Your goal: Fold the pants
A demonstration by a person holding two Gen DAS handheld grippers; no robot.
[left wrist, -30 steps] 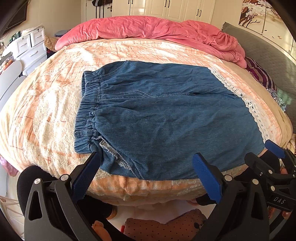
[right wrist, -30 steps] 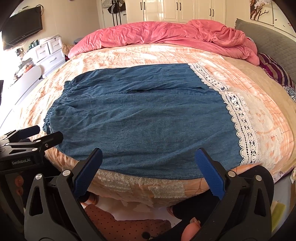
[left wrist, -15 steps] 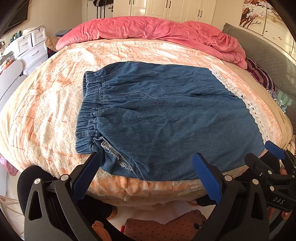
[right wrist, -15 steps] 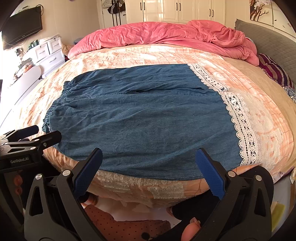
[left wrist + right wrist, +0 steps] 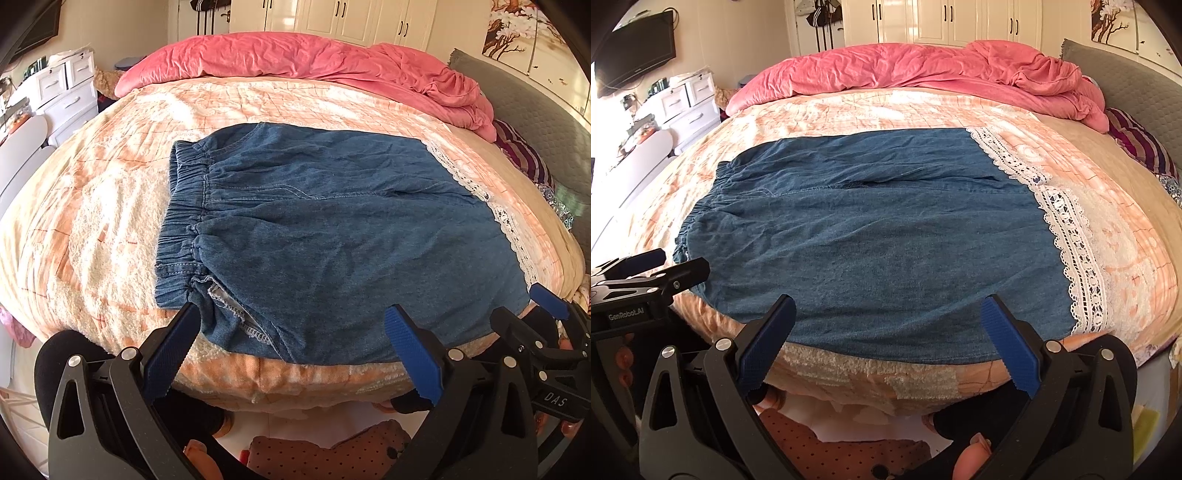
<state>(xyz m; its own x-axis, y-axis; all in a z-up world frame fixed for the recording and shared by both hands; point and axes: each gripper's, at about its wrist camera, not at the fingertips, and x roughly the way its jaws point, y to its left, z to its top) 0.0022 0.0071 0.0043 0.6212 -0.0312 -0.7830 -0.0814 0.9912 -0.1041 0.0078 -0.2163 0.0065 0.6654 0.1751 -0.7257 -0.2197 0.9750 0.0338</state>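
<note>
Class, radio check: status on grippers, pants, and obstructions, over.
Left gripper open, right gripper open, both empty. Pants flat on bed, unfolded. Nothing in the way.

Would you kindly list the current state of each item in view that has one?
denim pants: spread flat, unfolded, on the bed
left gripper: open, empty
right gripper: open, empty
pink duvet: bunched at the bed's far end
wardrobe doors: closed

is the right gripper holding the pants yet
No, the right gripper is open, its blue fingers spread wide at the near edge of the denim pants with no fabric pinched between them.
</note>
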